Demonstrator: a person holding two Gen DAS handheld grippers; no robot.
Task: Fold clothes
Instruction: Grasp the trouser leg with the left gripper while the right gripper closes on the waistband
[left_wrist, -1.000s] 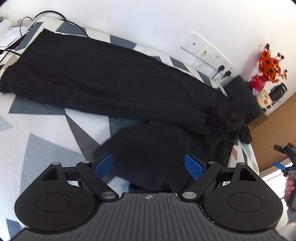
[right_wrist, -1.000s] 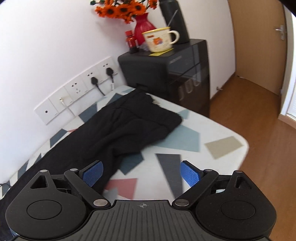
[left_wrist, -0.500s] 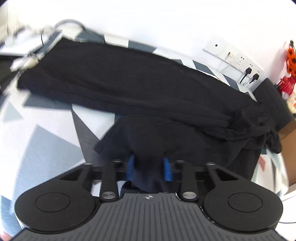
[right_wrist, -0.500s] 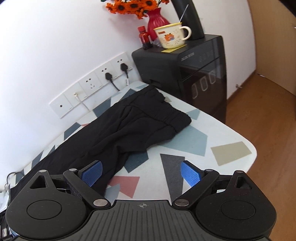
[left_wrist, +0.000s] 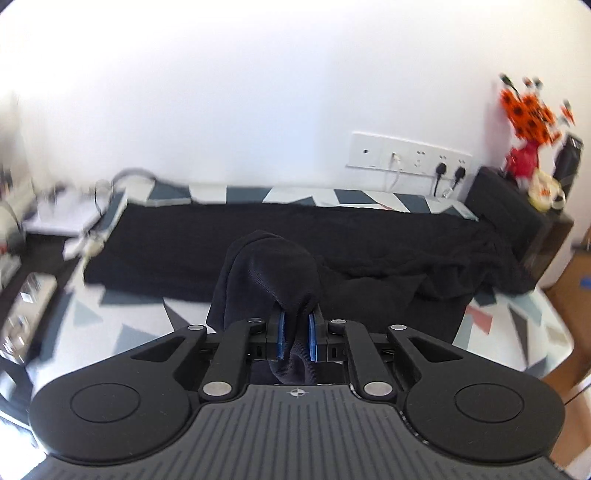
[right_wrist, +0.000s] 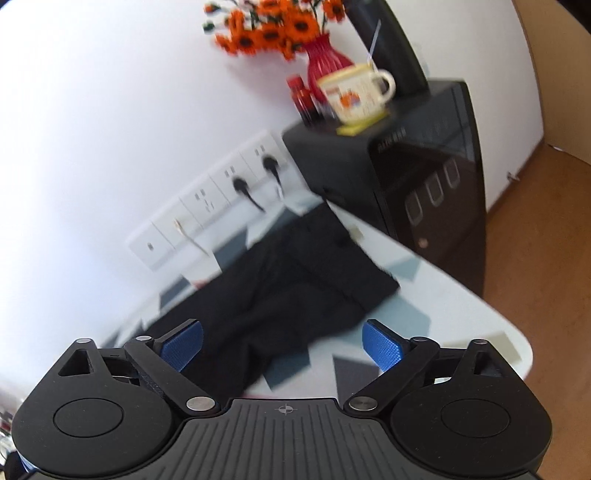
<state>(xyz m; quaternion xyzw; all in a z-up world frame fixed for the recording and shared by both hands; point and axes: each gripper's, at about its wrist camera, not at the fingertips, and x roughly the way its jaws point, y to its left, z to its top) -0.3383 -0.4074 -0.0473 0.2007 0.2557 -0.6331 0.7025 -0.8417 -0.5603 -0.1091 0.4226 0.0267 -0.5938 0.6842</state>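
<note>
Between the blue pads of the left gripper (left_wrist: 294, 334), at 6 o'clock in the left wrist view, a bunched fold of the black trousers (left_wrist: 295, 240) is pinched; the jaws are closing to a narrow gap with the cloth pressed between them, and the gathered fabric stands up in a hump toward 12 o'clock. Beyond it the rest of the garment lies stretched across the patterned table (left_wrist: 122, 314) from 9 o'clock to 3 o'clock, along the far side near the wall, its rumpled waistband end at 3 o'clock close to the black cabinet (left_wrist: 517, 206). The right gripper (right_wrist: 282, 341) is opening, jaws wide apart and holding nothing; the waistband end of the trousers (right_wrist: 295, 280) lies ahead of it toward 12 o'clock, not between the pads. Judged from the drape, the fabric is light, soft and limp: it will sag, slide and bunch, so a hold at a hem or the waistband edge, with both ends supported, looks soundest. Open table surface lies at 7 and 4 o'clock in the left view, giving room to lay a fold. Hazards: the table's rounded edge (right_wrist: 509, 332) at 3 o'clock in the right view, the plugged wall sockets (left_wrist: 410, 153) behind, and a mug (right_wrist: 354, 92) and flower vase (right_wrist: 325, 62) on the cabinet top.
</note>
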